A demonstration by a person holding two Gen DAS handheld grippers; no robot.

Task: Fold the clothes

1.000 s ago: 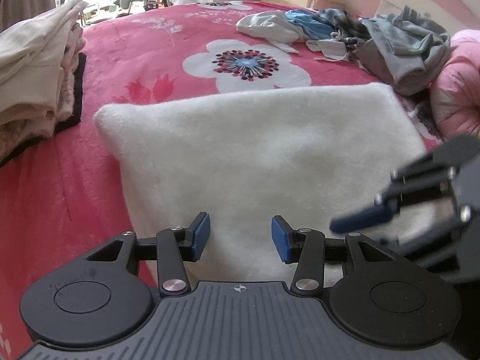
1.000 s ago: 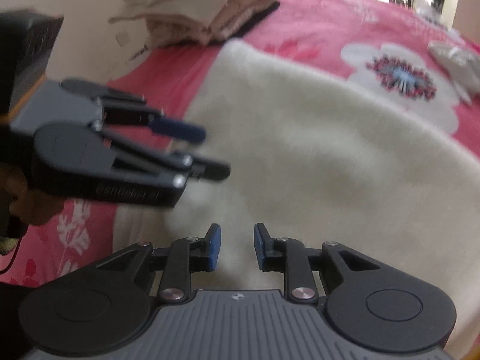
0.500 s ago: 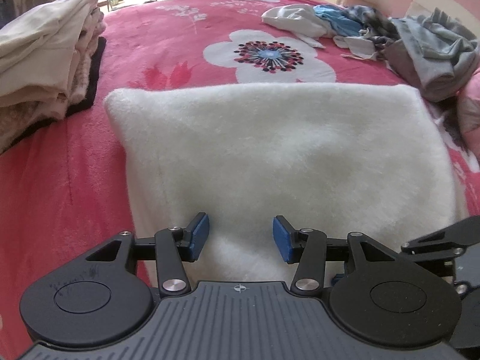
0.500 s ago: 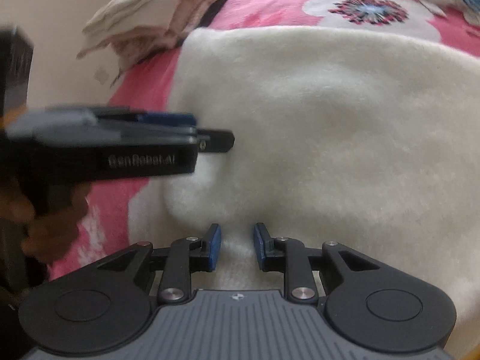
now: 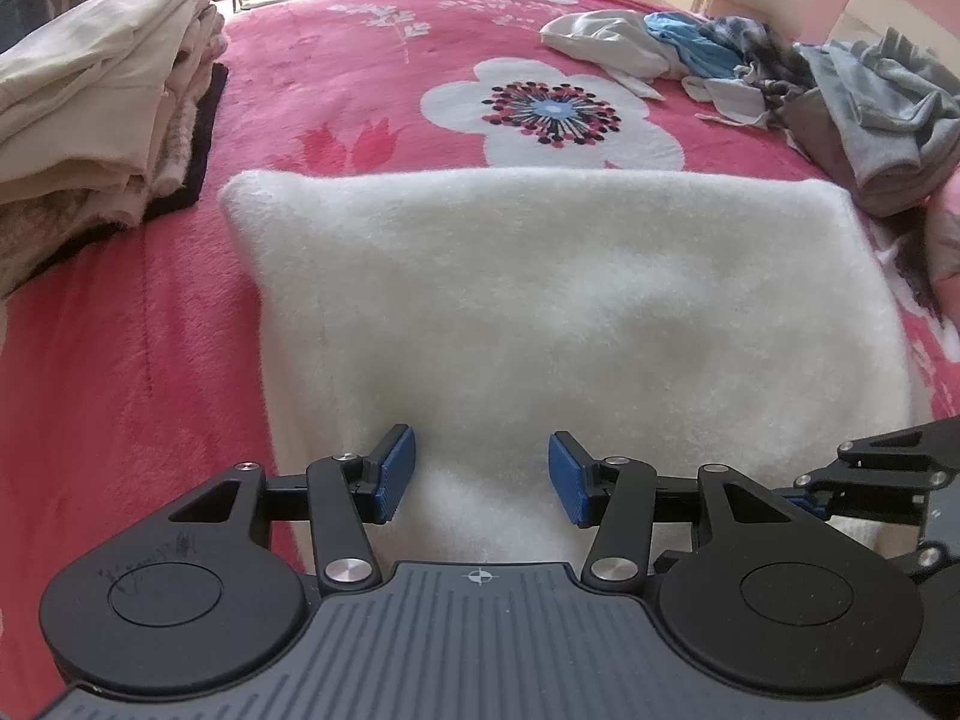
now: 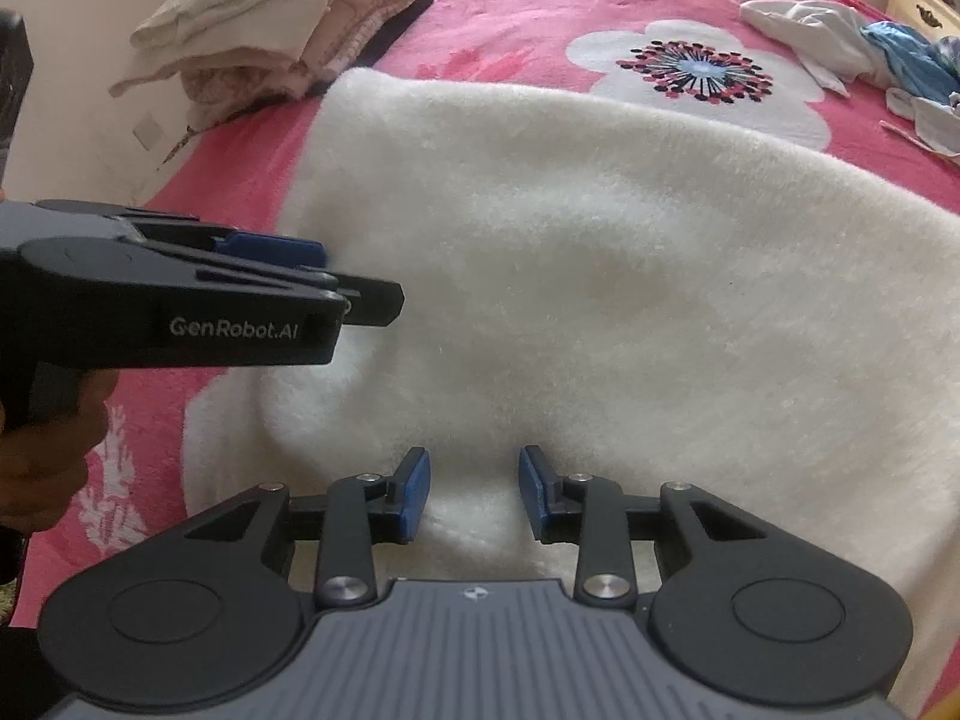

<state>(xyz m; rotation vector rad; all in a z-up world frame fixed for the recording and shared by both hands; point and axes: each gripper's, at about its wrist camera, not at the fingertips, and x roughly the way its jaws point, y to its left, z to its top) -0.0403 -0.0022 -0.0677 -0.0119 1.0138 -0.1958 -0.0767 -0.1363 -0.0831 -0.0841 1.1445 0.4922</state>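
Your left gripper (image 5: 481,476) points down at the near edge of the fluffy white fleece garment (image 5: 570,300), which lies folded flat on the pink floral blanket (image 5: 372,60) straight ahead of both tools. Its blue pads (image 5: 393,474) stand apart with fleece below and between them, pressing on nothing, so this gripper is released. Your right gripper (image 6: 474,495) sits over the same near edge, just to the right of the left one; its jaws are opening, white pile shows in the gap, and the pads do not pinch it. From the right wrist view you see your left gripper (image 6: 336,276) side-on at the garment's left margin, your hand (image 6: 42,456) wrapped round its handle. Ahead and to the left of the left gripper rests a stack of folded cream and beige clothes (image 5: 102,102). Far ahead to the right lies a loose heap of grey, blue and white unfolded clothes (image 5: 780,78), well apart from the fleece.
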